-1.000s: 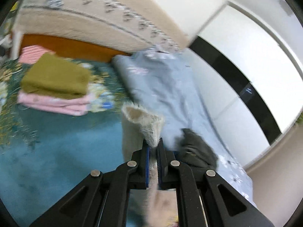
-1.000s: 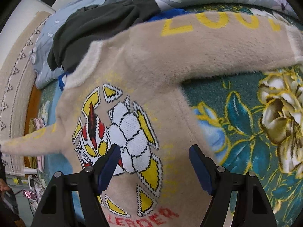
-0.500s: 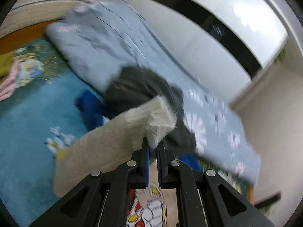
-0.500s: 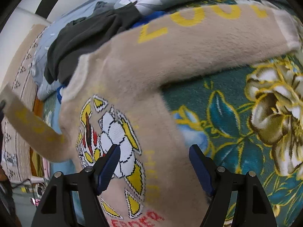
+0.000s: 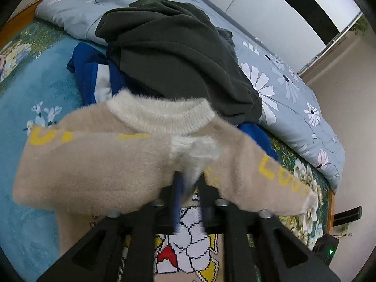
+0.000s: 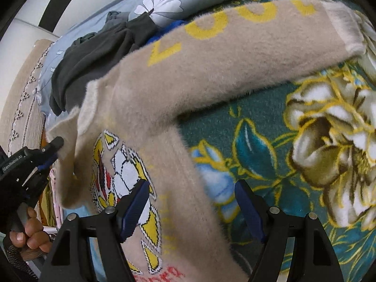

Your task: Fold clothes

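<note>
A fluffy beige sweater (image 5: 98, 159) with yellow letters on its sleeves and a cartoon print lies face up on the bed. My left gripper (image 5: 189, 183) is shut on the white cuff (image 5: 195, 150) of its left sleeve, which lies folded across the chest below the collar. The left gripper also shows in the right wrist view (image 6: 52, 151) at the sweater's left edge. My right gripper (image 6: 191, 205) is open and empty, hovering over the sweater's right side (image 6: 164, 108). The right sleeve (image 6: 246, 44) lies stretched out.
A dark green garment (image 5: 178, 54) and a blue one (image 5: 91, 75) are piled just beyond the collar. A light blue flowered duvet (image 5: 289, 89) lies behind them. The bed has a teal flowered blanket (image 6: 293, 129). White wardrobe doors (image 5: 270, 7) stand behind.
My left gripper has swung the left sleeve from out at the side over onto the sweater's chest. The right gripper has stayed open and nearly still.
</note>
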### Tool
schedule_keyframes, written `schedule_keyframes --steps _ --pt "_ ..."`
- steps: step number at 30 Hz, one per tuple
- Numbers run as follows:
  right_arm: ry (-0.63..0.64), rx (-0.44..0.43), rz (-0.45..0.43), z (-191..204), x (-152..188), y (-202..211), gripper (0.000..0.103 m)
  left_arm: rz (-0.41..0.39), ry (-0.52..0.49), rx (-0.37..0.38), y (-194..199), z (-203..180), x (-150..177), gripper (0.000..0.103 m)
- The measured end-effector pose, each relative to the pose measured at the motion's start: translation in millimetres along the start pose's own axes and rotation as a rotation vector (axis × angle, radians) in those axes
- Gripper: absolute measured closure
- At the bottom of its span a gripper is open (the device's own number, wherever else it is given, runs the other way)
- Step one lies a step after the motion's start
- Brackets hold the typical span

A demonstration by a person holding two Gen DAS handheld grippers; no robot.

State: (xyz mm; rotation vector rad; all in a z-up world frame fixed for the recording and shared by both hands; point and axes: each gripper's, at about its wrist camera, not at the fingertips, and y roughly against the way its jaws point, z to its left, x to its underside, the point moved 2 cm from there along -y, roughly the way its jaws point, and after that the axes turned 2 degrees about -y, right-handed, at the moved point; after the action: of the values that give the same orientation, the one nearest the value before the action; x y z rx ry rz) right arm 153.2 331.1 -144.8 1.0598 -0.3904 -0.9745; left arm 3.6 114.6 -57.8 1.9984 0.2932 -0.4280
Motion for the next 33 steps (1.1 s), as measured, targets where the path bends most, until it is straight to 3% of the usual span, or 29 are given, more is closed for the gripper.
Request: schedule_keyframes --steps 1,5,8,13,16,20,25,30,32,33 --pt "-0.001 0.000 0.000 0 -1 0 0.025 0.017 -0.002 -0.003 -6 -2 3 0.055" --pt "0.005 0.000 -0.006 2 -4 1 0.025 0.056 0.021 0.077 3 -2 3 0.046" --pt "0.007 -0.014 -0.022 6 -8 6 0.025 -0.007 0.002 0.079 30 9 1 0.046" --pt "0.039 -0.070 -0.046 19 -14 11 0.025 -0.073 0.072 -0.095 65 81 13 0.046" --pt "0.059 -0.125 -0.030 39 -13 2 0.025 -0.059 0.238 -0.166 66 137 32 0.046" --pt "0.075 -0.227 0.032 70 -16 -20 0.025 -0.019 0.412 -0.183 52 184 61 0.046" --pt "0.027 -0.337 0.098 104 -16 -58 0.025 0.015 0.448 -0.176 40 194 82 0.046" --pt "-0.053 -0.318 0.134 123 -16 -96 0.026 0.001 0.483 -0.149 44 201 89 0.046" --pt "-0.114 -0.323 0.126 120 -17 -99 0.032 -0.013 0.482 -0.141 47 202 89 0.046" --pt "-0.143 -0.329 0.120 119 -19 -101 0.044 -0.015 0.480 -0.138 49 202 89 0.046"
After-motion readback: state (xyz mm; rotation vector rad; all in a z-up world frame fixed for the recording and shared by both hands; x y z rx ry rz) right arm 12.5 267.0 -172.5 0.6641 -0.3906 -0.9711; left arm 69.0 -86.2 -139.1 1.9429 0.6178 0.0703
